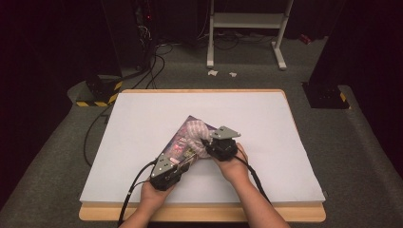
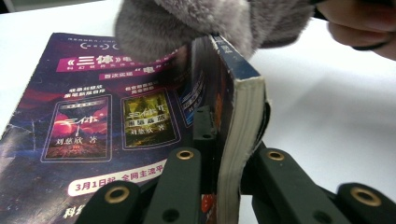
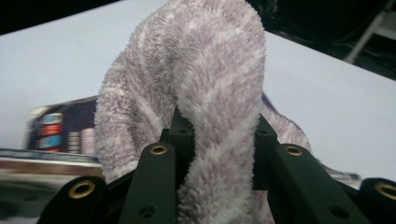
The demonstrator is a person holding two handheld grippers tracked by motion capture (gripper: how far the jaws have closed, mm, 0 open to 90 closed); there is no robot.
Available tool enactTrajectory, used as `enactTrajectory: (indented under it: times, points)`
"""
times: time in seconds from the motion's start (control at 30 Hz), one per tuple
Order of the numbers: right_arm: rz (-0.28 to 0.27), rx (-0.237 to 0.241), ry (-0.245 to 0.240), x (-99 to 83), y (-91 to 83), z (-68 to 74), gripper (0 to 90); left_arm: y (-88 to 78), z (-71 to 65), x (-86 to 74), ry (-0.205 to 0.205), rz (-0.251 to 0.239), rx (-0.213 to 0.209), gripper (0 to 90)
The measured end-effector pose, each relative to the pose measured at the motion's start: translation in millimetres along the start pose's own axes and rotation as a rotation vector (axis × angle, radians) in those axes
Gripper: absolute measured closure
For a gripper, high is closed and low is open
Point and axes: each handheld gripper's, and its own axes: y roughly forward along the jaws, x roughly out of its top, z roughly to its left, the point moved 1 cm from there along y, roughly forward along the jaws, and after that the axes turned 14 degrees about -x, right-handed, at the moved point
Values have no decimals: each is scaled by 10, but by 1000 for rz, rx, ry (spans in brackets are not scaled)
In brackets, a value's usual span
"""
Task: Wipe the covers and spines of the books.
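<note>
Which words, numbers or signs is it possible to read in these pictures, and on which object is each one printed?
«三体», in the pink banner at the top of the book cover.
"三体" and "刘慈欣 著", on the red small book picture on that cover.
"3月1日起 全网上线...", in the white band low on the cover; its end is hidden.
Other cover lines and the book spine: too small or blurred.
Fluffy cloth: no text.

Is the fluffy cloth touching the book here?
Touching. In the left gripper view the fluffy cloth lies draped over the far end of the book, its pile pressed against the cover with no gap.
</note>
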Motion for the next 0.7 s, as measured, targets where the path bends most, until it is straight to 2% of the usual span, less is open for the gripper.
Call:
enactTrajectory:
  times: [0.03, 0.07, 0.3, 0.37, 0.53, 0.7]
  points:
    - [-16, 23, -14, 26, -55, 118, 708, 0, -1, 0, 0, 0, 1, 832]
    - [-25, 35, -18, 38, -80, 170, 707, 0, -1, 0, 0, 0, 1, 832]
    - [-60, 106, -33, 130, -209, 463, 705, -3, 2, 0, 1, -3, 3, 832]
    - [-66, 111, -44, 153, -225, 514, 704, -4, 2, 0, 2, -3, 4, 832]
    - [-56, 81, -58, 144, -191, 512, 704, 0, -3, -1, 1, -1, 3, 832]
    - [-27, 33, -48, 68, -80, 369, 703, 5, -5, -1, -1, 3, 2, 832]
